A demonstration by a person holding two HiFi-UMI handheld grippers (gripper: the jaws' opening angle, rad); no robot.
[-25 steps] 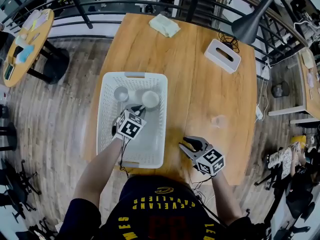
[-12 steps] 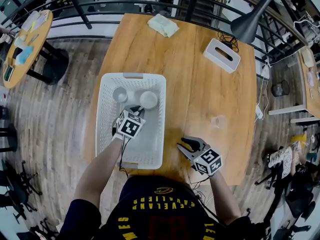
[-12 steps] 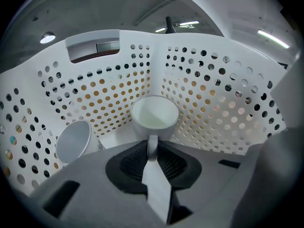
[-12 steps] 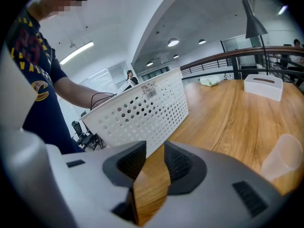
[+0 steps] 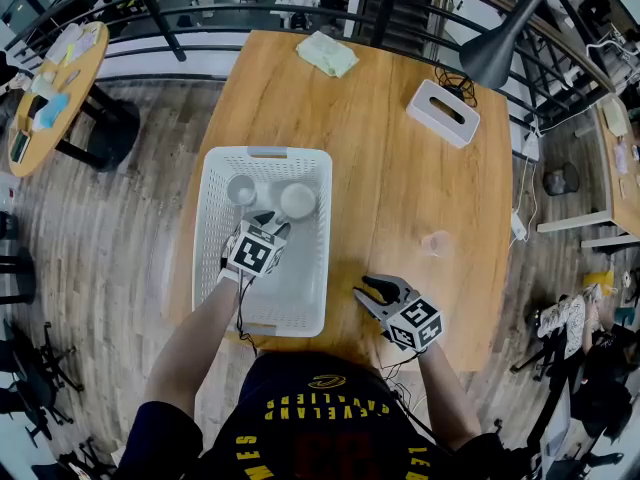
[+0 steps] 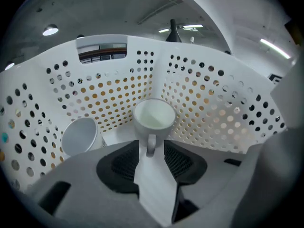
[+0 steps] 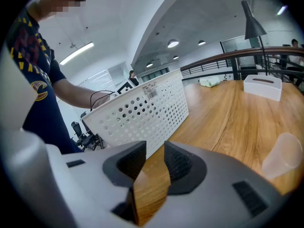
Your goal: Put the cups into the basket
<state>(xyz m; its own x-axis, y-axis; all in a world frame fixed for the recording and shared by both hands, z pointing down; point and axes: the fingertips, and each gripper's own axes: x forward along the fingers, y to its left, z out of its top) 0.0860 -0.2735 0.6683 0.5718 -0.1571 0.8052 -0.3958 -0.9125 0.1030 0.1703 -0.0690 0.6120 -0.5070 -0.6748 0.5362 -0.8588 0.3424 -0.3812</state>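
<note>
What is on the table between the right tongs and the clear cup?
Nothing: only bare table lies between the right tongs and the clear cup, as the head view shows.

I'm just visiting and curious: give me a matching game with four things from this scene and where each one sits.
Things:
1 handled mug
2 clear cup
3 tissue box
4 cloth

Places:
A middle of the table's far edge
B inside the basket
C on the table, ahead of the right gripper
D by the black lamp

Pairs: 1-B, 2-C, 3-D, 4-A
</note>
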